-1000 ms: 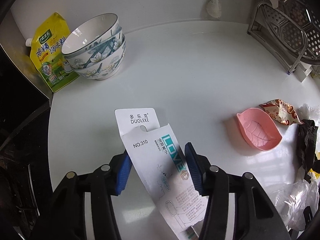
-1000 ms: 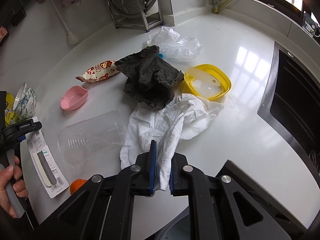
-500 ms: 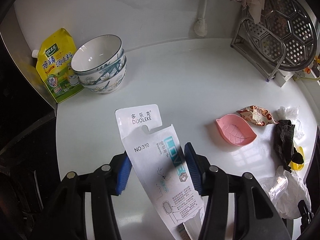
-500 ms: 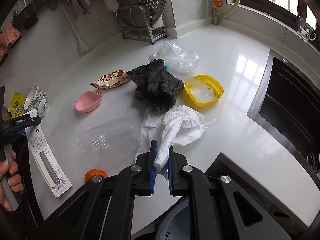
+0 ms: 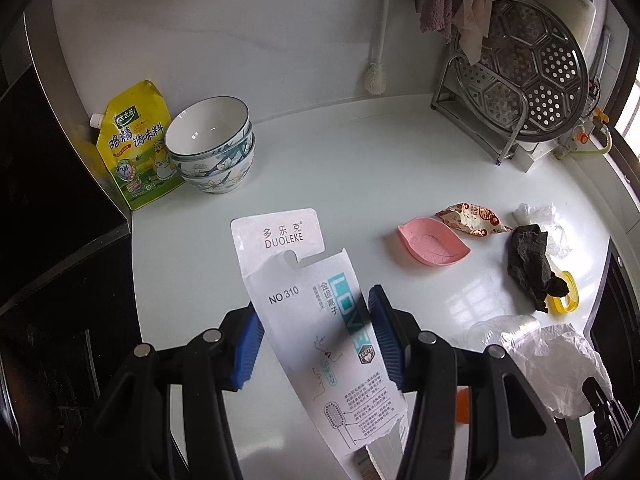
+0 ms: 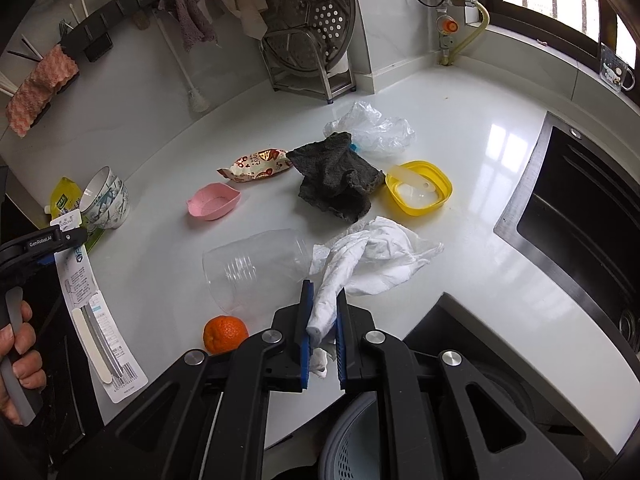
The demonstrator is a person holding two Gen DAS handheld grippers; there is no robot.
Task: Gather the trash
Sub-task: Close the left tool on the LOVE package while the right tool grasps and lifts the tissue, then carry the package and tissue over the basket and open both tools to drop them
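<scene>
Kitchen countertop (image 6: 460, 128), white, glossy, carrying scattered litter. Left gripper (image 5: 316, 336) pinching white cardboard toothbrush package (image 5: 316, 320) edgewise, lifting above counter. Right gripper (image 6: 322, 320) squeezing twisted end of crumpled white paper towel (image 6: 380, 260), rest trailing on counter beside clear plastic cup (image 6: 256, 268) and small orange tangerine (image 6: 224, 334).

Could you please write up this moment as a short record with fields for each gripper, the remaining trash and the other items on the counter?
left gripper: shut on toothbrush package, lifted off the counter
right gripper: shut on white tissue, partly trailing on the counter
trash left: clear plastic cup on its side, snack wrapper, plastic bag
other items: orange, pink dish, dark cloth, yellow lid, stacked bowls
</scene>
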